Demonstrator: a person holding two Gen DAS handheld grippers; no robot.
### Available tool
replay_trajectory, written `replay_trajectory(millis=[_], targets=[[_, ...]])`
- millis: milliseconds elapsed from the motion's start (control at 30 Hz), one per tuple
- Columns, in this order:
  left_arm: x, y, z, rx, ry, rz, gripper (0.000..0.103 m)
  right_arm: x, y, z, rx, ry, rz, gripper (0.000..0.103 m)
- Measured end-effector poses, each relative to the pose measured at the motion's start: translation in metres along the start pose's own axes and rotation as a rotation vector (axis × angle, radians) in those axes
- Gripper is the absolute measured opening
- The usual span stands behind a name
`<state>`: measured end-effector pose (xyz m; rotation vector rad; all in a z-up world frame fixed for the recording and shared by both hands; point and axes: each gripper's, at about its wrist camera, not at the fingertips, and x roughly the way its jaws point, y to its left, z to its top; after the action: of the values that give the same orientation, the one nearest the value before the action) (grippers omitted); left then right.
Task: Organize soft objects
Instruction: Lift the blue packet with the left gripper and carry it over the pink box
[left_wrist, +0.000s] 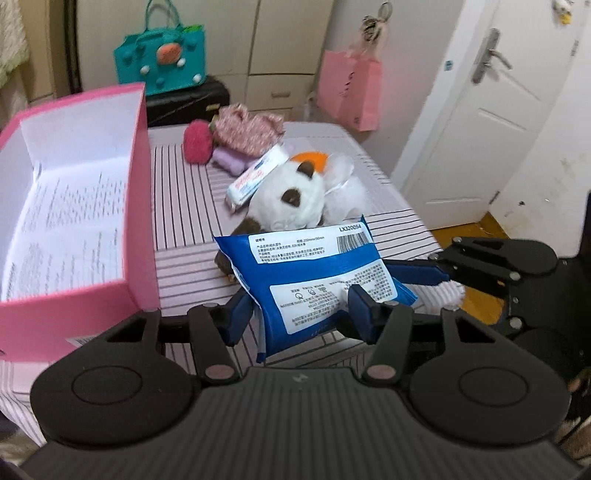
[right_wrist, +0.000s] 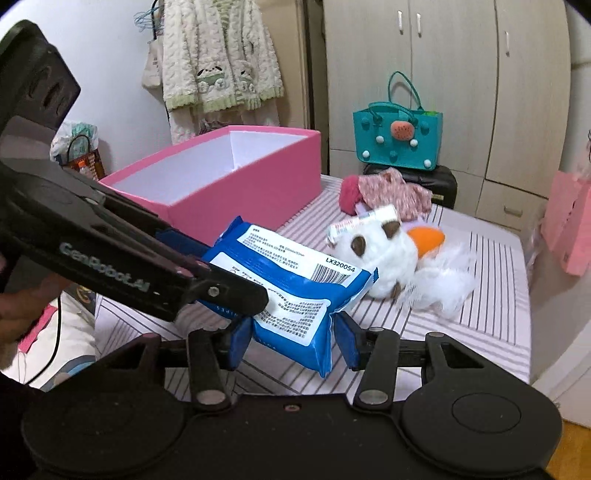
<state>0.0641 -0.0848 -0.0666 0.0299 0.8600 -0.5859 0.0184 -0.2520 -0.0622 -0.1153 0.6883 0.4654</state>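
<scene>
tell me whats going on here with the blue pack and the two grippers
A person is tidying soft things on a striped bed, holding a gripper in each hand. Both the left gripper and the right gripper are clamped on the same blue pack of wipes, which is held above the bed. An open pink box sits close by. A white plush toy, a small tissue pack and some folded cloth lie on the bed.

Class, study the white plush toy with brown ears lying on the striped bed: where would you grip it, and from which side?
Grip the white plush toy across its rounded head, coming from above. The head is the plumpest part showing, while the blue wipes pack blocks a low approach from the near side.
</scene>
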Motion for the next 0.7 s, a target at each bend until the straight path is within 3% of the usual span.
replay_trajectory(millis=[200, 467, 700], targets=[[-0.033, 0.012, 0.008, 0.018, -0.048, -0.02, 0.055, -0.01, 0.015, 0.025, -0.021, -0.041, 0.024, 0.054], [-0.075, 0.041, 0.011, -0.034, -0.169, 0.022, 0.055, -0.006, 0.042, 0.063, -0.129, -0.11, 0.054, 0.053], [-0.095, 0.078, 0.026, -0.067, -0.21, 0.094, 0.055, 0.029, 0.056, 0.112, -0.189, -0.093, 0.142, 0.053]])
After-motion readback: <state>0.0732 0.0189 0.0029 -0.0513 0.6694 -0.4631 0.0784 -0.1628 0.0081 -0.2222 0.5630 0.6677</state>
